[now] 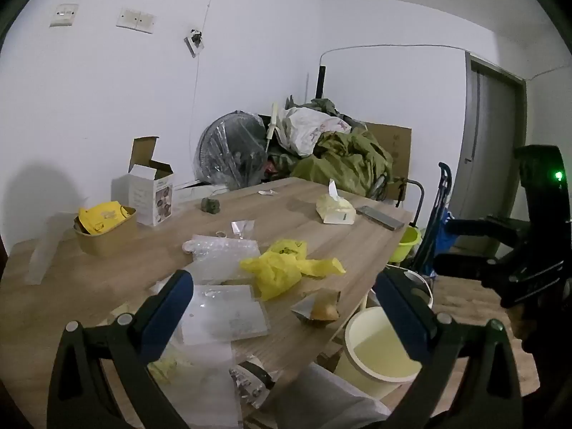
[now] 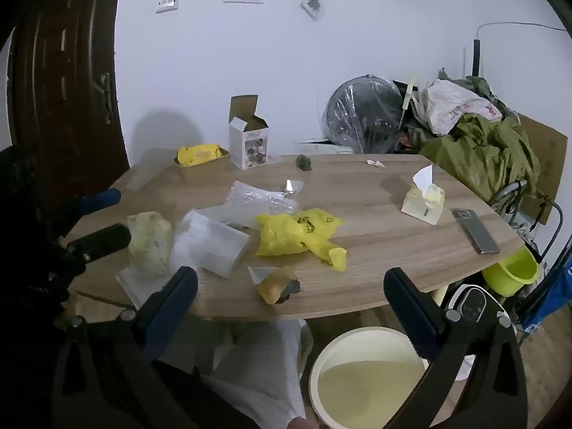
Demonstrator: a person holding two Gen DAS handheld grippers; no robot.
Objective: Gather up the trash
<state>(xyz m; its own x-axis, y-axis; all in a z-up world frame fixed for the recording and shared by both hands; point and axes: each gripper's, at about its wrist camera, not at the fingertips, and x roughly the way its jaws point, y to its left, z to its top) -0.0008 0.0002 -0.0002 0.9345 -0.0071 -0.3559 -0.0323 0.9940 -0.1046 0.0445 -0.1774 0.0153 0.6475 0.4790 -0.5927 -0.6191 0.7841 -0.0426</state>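
On the left, the left gripper [image 1: 282, 307] hangs over clear wrappers [image 1: 223, 312], jaws wide and empty. The yellow bag [image 2: 296, 232] lies mid-table [image 2: 375, 236]. The right gripper [image 2: 291, 296], equally spread and empty, overlooks the bin [image 2: 368, 375], placed just beside the table for easy dropping.

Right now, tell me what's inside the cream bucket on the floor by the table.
The cream bucket looks empty: only its bare pale inner wall and bottom show. The right gripper's finger crosses its far rim, and the frame cuts off its near side, so that part stays unseen.
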